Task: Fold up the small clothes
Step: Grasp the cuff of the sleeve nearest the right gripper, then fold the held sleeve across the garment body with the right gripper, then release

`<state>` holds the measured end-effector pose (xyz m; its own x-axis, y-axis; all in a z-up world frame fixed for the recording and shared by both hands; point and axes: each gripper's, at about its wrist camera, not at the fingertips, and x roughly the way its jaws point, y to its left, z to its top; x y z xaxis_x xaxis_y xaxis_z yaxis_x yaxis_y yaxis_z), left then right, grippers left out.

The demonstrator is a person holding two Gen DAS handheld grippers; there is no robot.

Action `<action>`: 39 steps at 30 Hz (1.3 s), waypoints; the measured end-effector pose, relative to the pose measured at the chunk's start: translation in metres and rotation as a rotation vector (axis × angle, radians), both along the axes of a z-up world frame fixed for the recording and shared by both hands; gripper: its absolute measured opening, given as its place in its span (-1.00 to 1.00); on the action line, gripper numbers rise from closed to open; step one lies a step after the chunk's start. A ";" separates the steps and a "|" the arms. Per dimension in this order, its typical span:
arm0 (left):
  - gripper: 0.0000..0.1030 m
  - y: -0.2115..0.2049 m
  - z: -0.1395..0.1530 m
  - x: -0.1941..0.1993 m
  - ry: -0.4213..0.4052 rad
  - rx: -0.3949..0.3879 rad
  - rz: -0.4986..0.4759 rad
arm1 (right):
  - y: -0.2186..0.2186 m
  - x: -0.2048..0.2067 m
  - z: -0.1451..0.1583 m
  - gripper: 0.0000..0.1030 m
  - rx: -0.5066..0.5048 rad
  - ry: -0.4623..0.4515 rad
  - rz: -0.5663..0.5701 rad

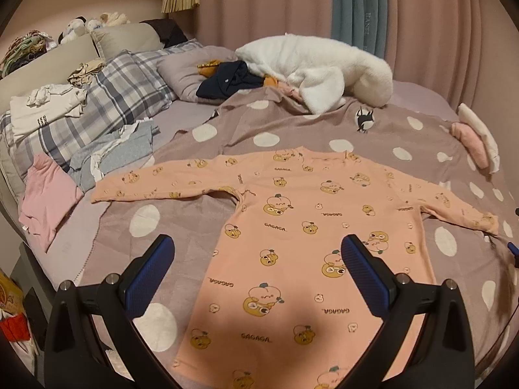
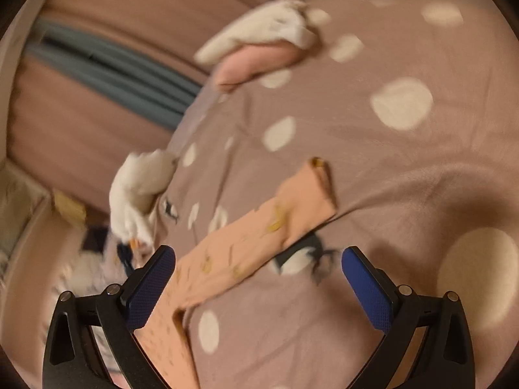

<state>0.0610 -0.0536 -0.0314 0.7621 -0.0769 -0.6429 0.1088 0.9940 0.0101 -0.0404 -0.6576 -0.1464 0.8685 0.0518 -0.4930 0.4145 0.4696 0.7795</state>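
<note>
Both hand-held grippers (image 1: 258, 253) (image 2: 258, 264) gape wide above peach shirt (image 1: 301, 227), empty.

Both views overlook the shirt (image 1: 308, 227) from above

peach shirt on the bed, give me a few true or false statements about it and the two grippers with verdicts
1. The peach shirt lies flat with both sleeves spread out. True.
2. The left gripper is clamped on the shirt's hem. False: its jaws are open, holding nothing.
3. The shirt lies on a polka-dot blanket. True.
4. The right gripper holds the sleeve. False: it is open, and the sleeve lies on the blanket.
5. The shirt is plain, without prints. False: it carries cartoon prints and lettering.
6. A white fluffy garment lies beyond the shirt. True.
</note>
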 end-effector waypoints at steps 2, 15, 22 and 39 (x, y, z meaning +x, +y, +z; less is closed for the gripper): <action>0.99 -0.006 -0.005 0.005 0.010 0.018 -0.007 | -0.005 0.006 -0.009 0.99 0.035 -0.027 0.012; 0.99 -0.024 -0.027 0.023 0.048 0.103 -0.040 | -0.036 0.040 -0.034 -0.80 0.036 0.052 -0.041; 0.99 -0.013 -0.022 0.020 0.034 0.067 -0.030 | -0.027 0.044 -0.006 -0.82 -0.003 -0.010 -0.043; 0.99 0.069 -0.008 0.002 0.038 -0.055 0.056 | 0.186 0.207 0.116 -0.82 -0.172 -0.103 0.365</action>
